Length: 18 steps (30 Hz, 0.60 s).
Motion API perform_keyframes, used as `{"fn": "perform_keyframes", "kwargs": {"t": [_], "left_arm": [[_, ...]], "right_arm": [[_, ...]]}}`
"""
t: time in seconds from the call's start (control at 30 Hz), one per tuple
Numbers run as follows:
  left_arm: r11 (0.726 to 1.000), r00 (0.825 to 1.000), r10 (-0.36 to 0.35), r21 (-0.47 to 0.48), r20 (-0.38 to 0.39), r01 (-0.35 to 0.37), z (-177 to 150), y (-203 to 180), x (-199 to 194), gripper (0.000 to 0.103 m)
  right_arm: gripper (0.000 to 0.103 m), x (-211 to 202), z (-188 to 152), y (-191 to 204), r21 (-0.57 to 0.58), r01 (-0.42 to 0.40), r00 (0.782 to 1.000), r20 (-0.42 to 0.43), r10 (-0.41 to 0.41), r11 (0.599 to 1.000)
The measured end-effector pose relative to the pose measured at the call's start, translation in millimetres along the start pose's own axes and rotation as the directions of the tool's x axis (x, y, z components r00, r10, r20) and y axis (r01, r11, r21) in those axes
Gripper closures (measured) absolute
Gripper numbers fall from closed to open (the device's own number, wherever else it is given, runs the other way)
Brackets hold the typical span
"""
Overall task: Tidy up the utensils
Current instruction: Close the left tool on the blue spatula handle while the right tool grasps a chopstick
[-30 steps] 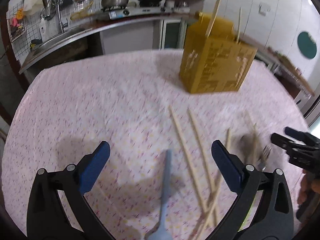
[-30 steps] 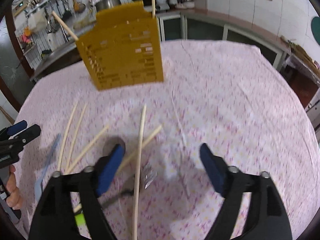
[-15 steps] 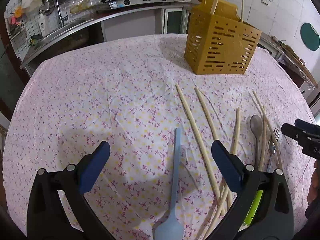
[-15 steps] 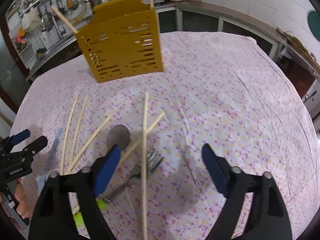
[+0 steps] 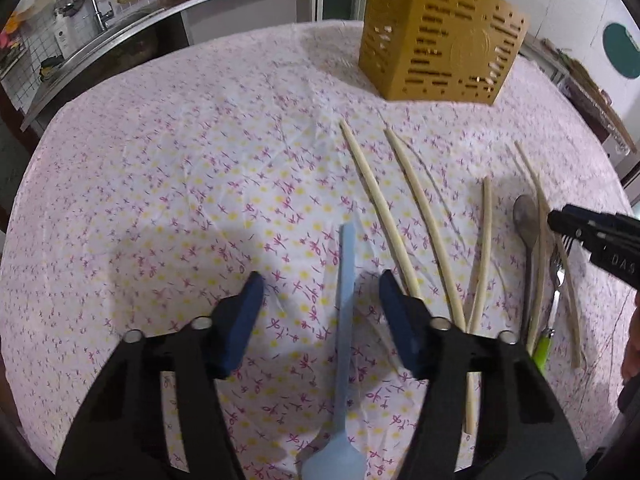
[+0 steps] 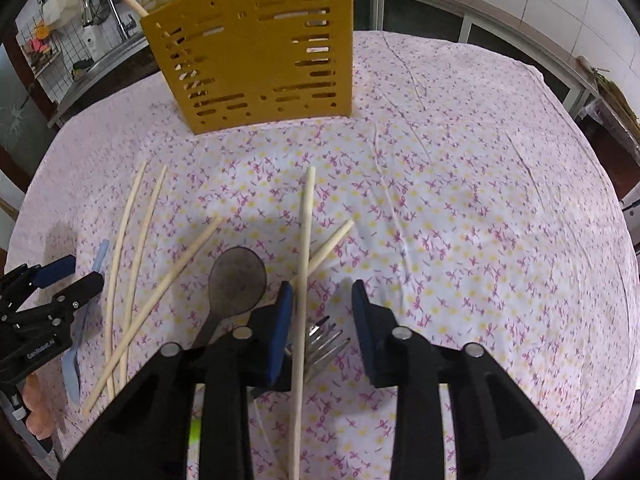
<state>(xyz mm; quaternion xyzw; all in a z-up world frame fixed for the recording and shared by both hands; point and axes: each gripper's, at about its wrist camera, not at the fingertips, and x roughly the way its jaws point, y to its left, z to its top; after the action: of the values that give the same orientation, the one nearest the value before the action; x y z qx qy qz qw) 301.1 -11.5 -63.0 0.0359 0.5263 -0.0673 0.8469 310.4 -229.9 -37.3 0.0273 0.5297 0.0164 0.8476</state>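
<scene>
Left gripper (image 5: 320, 284) closing, half-open astride blue spoon (image 5: 345, 300), no contact; right gripper (image 6: 320, 296) closing astride chopstick (image 6: 303, 264) and fork (image 6: 322, 340), unclamped; tablecloth (image 6: 480, 220) bare toward 2 o'clock.

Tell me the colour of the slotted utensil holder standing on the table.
The utensil holder is mustard yellow, seen best in the right wrist view.

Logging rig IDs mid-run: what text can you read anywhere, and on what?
"DAS": on the right gripper body, cut off by the frame edge.
"GenRobot.AI": on the left gripper body, small.
Yellow utensil holder: no text.
Counter bottles and packets: too blurred to read.
</scene>
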Motion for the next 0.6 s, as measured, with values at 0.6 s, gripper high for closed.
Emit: {"fn": "perform_keyframes", "kwargs": {"t": [0.6], "left_arm": [[1.0, 0.997, 0.005, -0.008, -0.077, -0.006, 15.4, 1.4, 9.7, 0.071]], "right_arm": [[0.09, 9.1, 14.5, -18.7, 0.093, -0.088, 0.995, -0.037, 0.091, 0.992]]}}
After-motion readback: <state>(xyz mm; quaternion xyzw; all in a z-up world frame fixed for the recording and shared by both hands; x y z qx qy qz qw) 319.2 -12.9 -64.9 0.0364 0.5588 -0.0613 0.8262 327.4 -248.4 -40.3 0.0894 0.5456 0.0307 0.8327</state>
